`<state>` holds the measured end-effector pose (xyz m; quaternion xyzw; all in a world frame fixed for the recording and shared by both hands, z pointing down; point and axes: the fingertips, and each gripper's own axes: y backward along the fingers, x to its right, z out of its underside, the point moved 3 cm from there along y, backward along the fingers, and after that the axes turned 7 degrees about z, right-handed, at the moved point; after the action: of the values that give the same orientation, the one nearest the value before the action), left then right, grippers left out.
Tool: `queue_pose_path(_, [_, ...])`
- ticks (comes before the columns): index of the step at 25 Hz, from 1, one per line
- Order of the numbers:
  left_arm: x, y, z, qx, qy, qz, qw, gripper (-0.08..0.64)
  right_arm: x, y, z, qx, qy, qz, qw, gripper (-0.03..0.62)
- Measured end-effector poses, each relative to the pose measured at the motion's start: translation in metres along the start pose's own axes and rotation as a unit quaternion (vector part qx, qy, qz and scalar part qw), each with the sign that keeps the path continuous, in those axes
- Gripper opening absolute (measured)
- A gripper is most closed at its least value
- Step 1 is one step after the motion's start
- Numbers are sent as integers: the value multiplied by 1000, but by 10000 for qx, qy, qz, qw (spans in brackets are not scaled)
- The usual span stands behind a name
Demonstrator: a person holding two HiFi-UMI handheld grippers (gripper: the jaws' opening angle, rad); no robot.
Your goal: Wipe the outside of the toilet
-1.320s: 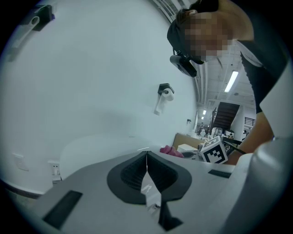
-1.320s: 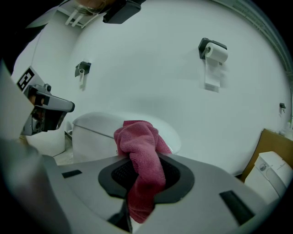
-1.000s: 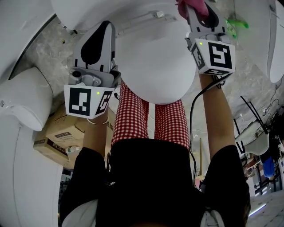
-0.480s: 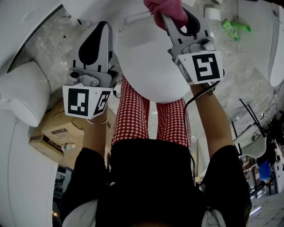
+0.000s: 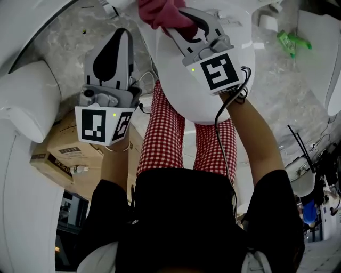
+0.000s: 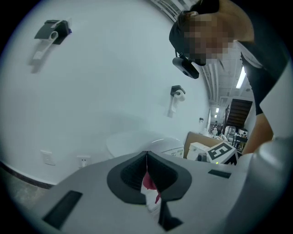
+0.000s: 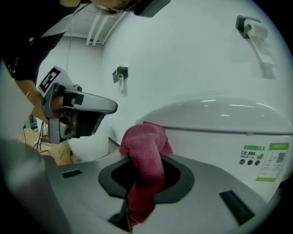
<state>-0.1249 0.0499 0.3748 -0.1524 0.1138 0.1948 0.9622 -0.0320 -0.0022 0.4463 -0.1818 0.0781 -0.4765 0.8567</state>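
Note:
The white toilet (image 5: 205, 106) lies under my right gripper (image 5: 171, 21), which is shut on a pink cloth (image 5: 157, 11) at the toilet's far left rim. In the right gripper view the cloth (image 7: 145, 148) bulges out of the jaws and presses against the toilet's body (image 7: 215, 141) just below the lid (image 7: 219, 109). My left gripper (image 5: 122, 34) hovers to the left of the toilet, shut with nothing held. In the left gripper view the jaws of the left gripper (image 6: 146, 157) meet, and the toilet (image 6: 137, 139) shows beyond them.
Another white fixture (image 5: 26, 112) stands at the left, with cardboard boxes (image 5: 69, 154) beside my legs. A green object (image 5: 290, 41) and a paper roll (image 5: 266, 22) lie on the marble floor at the right. Paper holders (image 7: 254, 27) hang on the wall.
My right gripper has swept the pink cloth leftward along the back of the toilet. The left gripper has hardly moved.

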Motion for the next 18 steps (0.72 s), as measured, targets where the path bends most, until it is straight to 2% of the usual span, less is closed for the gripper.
queue_pose_path(3, [-12, 8, 5, -36, 41, -53, 10000, 11, -16, -16, 13, -177, 36, -121, 9998, 100])
queue_pose_path(9, [-28, 20, 13, -87, 102, -131, 9998, 11, -28, -36, 34, -420, -30, -84, 9991, 100])
queue_pose_path(18, [-45, 25, 12, -101, 207, -169, 9996, 11, -30, -62, 43, -694, -62, 0, 9976, 100])
